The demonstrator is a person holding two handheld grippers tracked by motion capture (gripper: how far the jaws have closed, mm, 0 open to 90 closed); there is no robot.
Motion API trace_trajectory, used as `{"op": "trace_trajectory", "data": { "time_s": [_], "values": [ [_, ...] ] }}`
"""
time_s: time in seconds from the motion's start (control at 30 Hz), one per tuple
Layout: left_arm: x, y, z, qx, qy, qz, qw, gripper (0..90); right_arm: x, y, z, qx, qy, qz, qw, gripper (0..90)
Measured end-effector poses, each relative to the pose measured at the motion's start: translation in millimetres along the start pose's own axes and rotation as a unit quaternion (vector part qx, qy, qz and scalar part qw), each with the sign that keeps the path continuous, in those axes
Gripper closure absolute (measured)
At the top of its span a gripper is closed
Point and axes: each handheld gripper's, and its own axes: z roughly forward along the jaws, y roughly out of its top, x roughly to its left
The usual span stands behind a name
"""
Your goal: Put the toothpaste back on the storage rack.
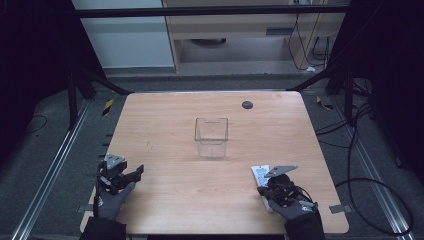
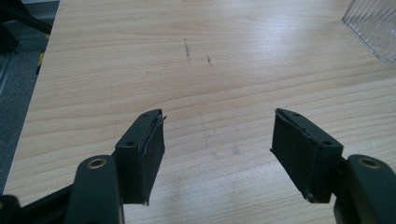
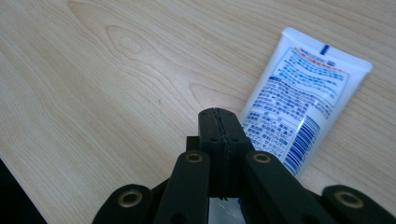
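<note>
A white tube with blue print point(image 3: 303, 100) lies flat on the wooden table point(image 1: 210, 185), near its front right point(image 1: 260, 172). My right gripper point(image 3: 218, 114) hovers just over the tube's near end, its two black jaws pressed together with nothing between them. In the high view the right gripper point(image 1: 270, 189) sits at the tube's lower end, held by a gloved hand. My left gripper point(image 2: 217, 135) stands open over bare wood at the front left point(image 1: 131, 174), jaws wide apart and empty.
A clear plastic box point(image 1: 211, 137) stands upright near the table's middle; its corner shows at the top right of the left gripper view point(image 2: 373, 28). A dark round disc point(image 1: 247, 104) lies near the far edge. Cables run along the floor at right.
</note>
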Motion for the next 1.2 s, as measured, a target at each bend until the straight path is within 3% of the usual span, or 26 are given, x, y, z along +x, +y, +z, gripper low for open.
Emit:
{"op": "trace_trajectory", "data": {
  "time_s": [0.33,0.6,0.63,0.8,1.03,1.2],
  "values": [
    [0.0,-0.1,0.1,0.0,0.0,0.001,1.0,33.4,-7.7,-4.7,-4.6,0.008,-0.03,0.006,0.9995,90.0],
    [0.0,0.0,0.6,-0.002,-0.002,0.001,1.0,32.9,-11.2,-6.1,-6.9,0.009,-0.03,0.01,0.9995,89.8],
    [0.0,0.0,0.9,-0.001,-0.002,0.002,1.0,32.6,-9.7,-4.6,-9.0,0.0,-0.018,0.013,0.9997,88.1],
    [-0.8,0.4,2.0,-0.001,-0.005,0.003,1.0,32.1,-9.3,1.1,-16.3,-0.023,-0.018,0.008,0.9995,83.9],
    [-1.5,0.6,3.5,0.0,-0.008,0.006,1.0,31.2,-15.7,11.4,-28.7,-0.045,-0.042,0.019,0.9979,74.4],
    [-1.9,0.7,4.3,0.001,-0.009,0.008,0.9999,30.9,-21.7,20.3,-33.5,-0.045,-0.058,0.027,0.9969,67.2]
  ]
}}
